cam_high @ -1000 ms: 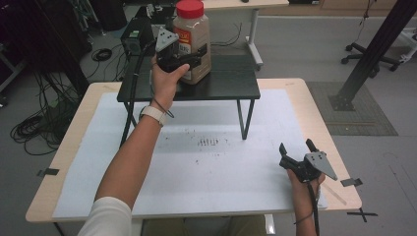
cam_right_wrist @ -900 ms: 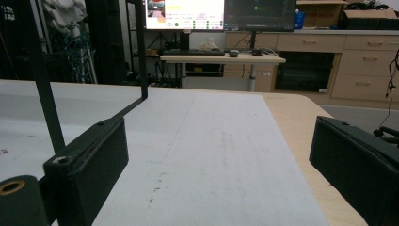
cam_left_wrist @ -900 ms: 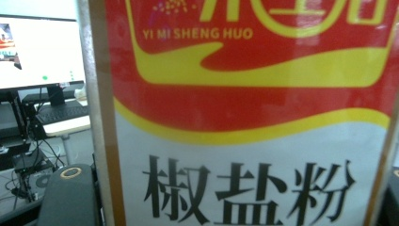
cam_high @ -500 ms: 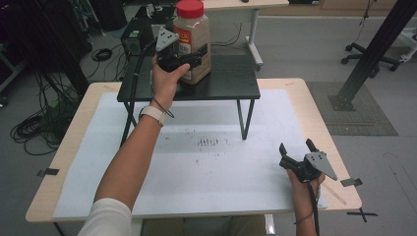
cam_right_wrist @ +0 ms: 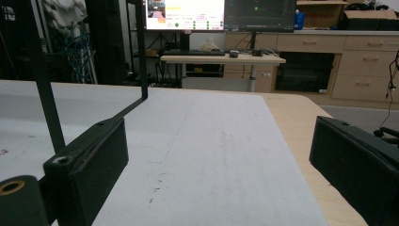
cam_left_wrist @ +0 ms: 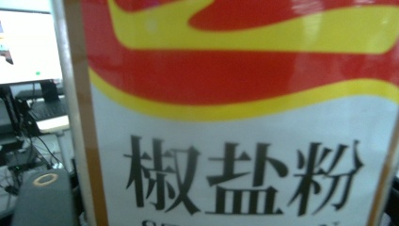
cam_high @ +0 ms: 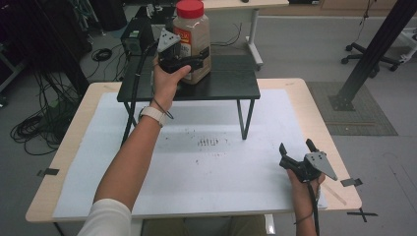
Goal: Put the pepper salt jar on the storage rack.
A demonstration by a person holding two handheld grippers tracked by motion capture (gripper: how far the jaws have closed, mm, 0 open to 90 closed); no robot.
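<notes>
The left gripper (cam_high: 189,61) was clamped on the red-lidded clear plastic spice jar (cam_high: 193,42), standing on the black raised shelf (cam_high: 231,86) at the worktop's (cam_high: 295,113) far edge. The right gripper (cam_high: 297,152) rested near the right front corner, jaws wide apart and empty.

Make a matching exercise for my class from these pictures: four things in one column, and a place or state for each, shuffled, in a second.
Things
1. jar
2. left gripper
3. right gripper
4. black stand

Places or states
A. open, low over the white sheet at the table's near right corner
B. stands on the table, legs on the white sheet
C. upright on the black stand, red lid on
D. closed around the jar's side

Pairs: 1-C, 2-D, 3-A, 4-B
</notes>
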